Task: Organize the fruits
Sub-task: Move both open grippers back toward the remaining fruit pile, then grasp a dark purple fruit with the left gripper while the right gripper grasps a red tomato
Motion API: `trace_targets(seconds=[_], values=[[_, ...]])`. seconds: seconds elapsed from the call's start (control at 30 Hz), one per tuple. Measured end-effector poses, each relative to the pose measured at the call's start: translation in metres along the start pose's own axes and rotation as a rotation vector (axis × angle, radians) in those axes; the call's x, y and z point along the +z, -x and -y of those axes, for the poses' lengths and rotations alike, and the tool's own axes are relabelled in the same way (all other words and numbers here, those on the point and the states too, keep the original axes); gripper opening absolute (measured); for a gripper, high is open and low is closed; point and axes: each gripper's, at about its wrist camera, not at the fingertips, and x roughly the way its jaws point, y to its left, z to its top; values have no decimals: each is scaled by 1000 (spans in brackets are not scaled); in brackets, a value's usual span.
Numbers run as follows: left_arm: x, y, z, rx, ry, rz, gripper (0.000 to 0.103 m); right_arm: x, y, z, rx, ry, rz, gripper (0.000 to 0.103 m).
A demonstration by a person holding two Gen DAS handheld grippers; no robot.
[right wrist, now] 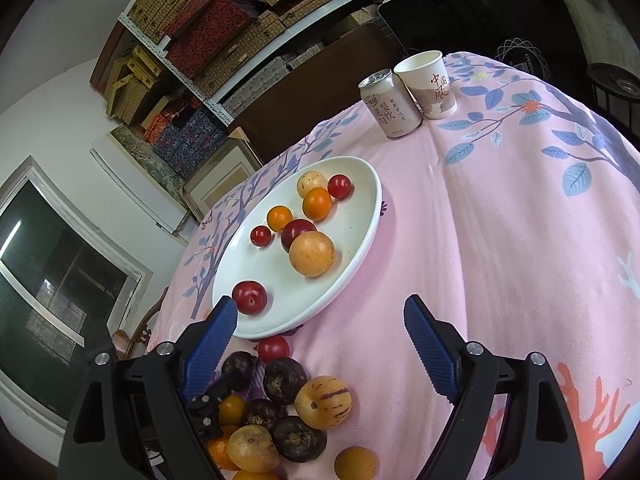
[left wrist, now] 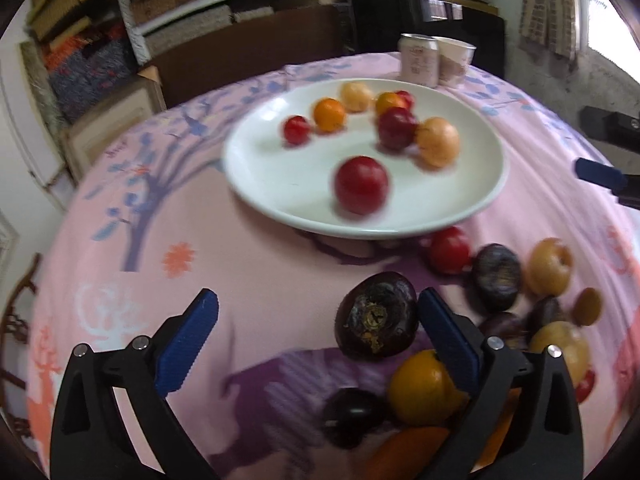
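A white plate (left wrist: 280,196) (right wrist: 352,248) on the pink tablecloth holds several red, orange and yellow fruits, with a red plum (left wrist: 361,185) (right wrist: 249,297) near its front rim. A pile of loose fruit lies on the cloth in front of the plate: dark purple fruits (left wrist: 377,316) (right wrist: 285,380), oranges (left wrist: 424,390), yellow striped melons (right wrist: 323,402) and a red plum (left wrist: 450,250) (right wrist: 273,348). My left gripper (left wrist: 318,340) is open and empty, its right finger beside the big dark purple fruit. My right gripper (right wrist: 320,350) is open and empty above the pile.
A drink can (left wrist: 418,60) (right wrist: 390,104) and a paper cup (left wrist: 454,60) (right wrist: 430,84) stand at the table's far side. Shelves with boxes (right wrist: 208,32) lie behind. The right gripper's finger (left wrist: 600,174) shows at the right edge of the left wrist view.
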Motion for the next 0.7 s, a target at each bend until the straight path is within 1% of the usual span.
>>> trace_targets(seconds=[0.03,0.07,0.13,0.23,0.37,0.4,0.43,0.47,0.5,0.53,0.57,0.63,0.7], values=[[0,-1,-5,20,7,-5,98,0,0,0,1,-2,1,86],[-1,-2,-10,24,21,-10,98,0,1,0,3,-4,2,86],[-1,-2,-18,-3,51,-13,98,0,2,0,8,-5,5,86],[-2,-1,-14,12,30,14,98,0,4,-1,12,2,8,86],[-2,-4,-8,-8,19,29,95,0,5,-5,20,17,6,86],[-2,-5,-8,-17,22,27,88,-1,5,-7,22,24,5,86],[-2,-6,-8,-34,26,19,75,-1,5,-8,23,30,4,86],[-2,-9,-9,-63,40,7,70,-2,6,-10,26,38,2,86],[-2,-11,-11,-97,60,-6,60,-2,6,-11,29,45,0,86],[-3,-13,-13,-121,72,-15,53,-3,5,-13,29,53,-3,86],[-3,-14,-14,-139,82,-21,51,-4,4,-15,28,62,-7,86],[-4,-15,-13,-154,86,-24,43,-4,3,-16,29,71,-12,86],[-4,-15,-11,-144,85,-18,43,-6,3,-19,32,83,-20,86]])
